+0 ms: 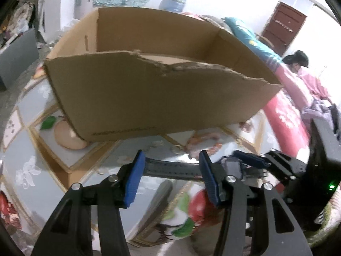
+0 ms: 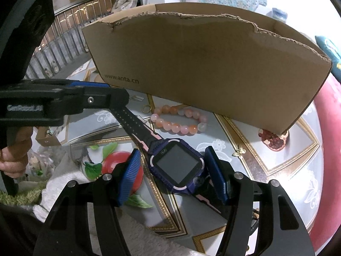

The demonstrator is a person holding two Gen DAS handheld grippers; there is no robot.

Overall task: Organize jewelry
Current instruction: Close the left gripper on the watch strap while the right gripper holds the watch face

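Your right tool [image 2: 172, 168] clasps the watch [image 2: 177, 166] at its case while your left tool [image 1: 168, 179] straddles its strap unclamped, steadying it before the cardboard box [image 2: 213, 68].

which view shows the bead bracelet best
The right wrist view: the bracelet lies in full on the table, between the box and the watch. The left wrist view gives only a blurred pink trace of it below the box.

We see: brown box [image 2: 202, 64], navy-pink watch [image 2: 177, 164], peach-pink bead bracelet [image 2: 179, 120], blue pads [image 2: 130, 177], grey fruit-print cloth [image 2: 277, 149].
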